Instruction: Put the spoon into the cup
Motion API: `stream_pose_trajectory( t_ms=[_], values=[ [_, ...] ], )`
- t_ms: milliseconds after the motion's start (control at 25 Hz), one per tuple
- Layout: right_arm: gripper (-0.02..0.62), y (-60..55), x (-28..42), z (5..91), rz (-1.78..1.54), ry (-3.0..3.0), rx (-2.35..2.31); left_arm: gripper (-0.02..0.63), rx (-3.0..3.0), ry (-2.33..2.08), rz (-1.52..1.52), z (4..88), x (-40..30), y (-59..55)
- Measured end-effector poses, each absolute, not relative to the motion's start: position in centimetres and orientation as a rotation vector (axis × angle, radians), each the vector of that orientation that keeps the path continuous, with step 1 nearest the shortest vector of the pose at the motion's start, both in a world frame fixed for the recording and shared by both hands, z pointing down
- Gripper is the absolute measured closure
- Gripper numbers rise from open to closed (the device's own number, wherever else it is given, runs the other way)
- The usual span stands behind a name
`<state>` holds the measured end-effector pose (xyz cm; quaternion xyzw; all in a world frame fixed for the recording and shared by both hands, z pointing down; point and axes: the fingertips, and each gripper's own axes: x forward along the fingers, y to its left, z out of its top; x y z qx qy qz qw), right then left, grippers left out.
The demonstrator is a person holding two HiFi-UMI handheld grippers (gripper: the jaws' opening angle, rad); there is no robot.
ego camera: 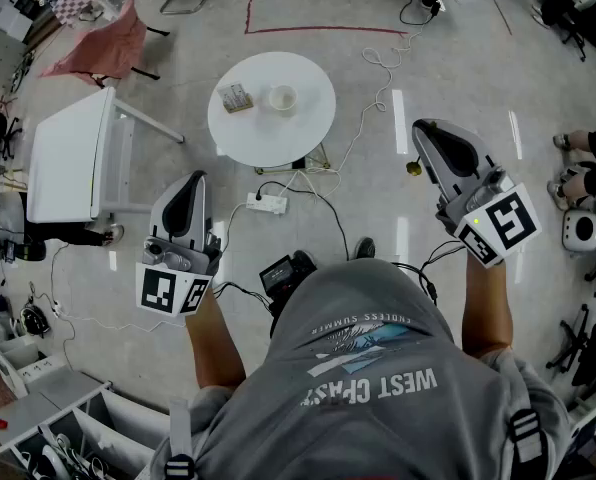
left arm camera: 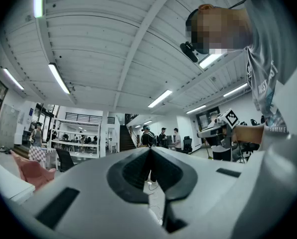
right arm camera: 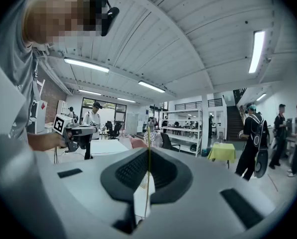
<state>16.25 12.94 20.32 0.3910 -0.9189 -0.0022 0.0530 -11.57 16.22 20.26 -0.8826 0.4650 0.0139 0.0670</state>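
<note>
**Not begun: both grippers empty, cup waiting on the far table**

By the look of it, the task has not started. The left gripper (ego camera: 191, 186) and right gripper (ego camera: 430, 136) are held near the person, well apart from the round table (ego camera: 298, 133) farther off. In each gripper view the jaws are pressed together at the tips with nothing between them. The cup (ego camera: 282, 99) stands upright on the table. No handle pokes out of it, though it is too small to see inside. Just left of it lies a small flat item (ego camera: 236, 98); the spoon may be there, but I cannot tell. Everything is left to do: reach the table, grasp the spoon, lower it into the cup
</note>
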Motion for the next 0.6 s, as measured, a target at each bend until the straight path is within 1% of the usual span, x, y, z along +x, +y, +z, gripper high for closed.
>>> stream_pose_trajectory(
  t_ms=[600],
  values=[
    [0.594,10.5,16.5,20.8,0.072,-2.819,1.191,0.604,-2.692,1.38,0.029,20.8,-10.5,13.1]
  ],
)
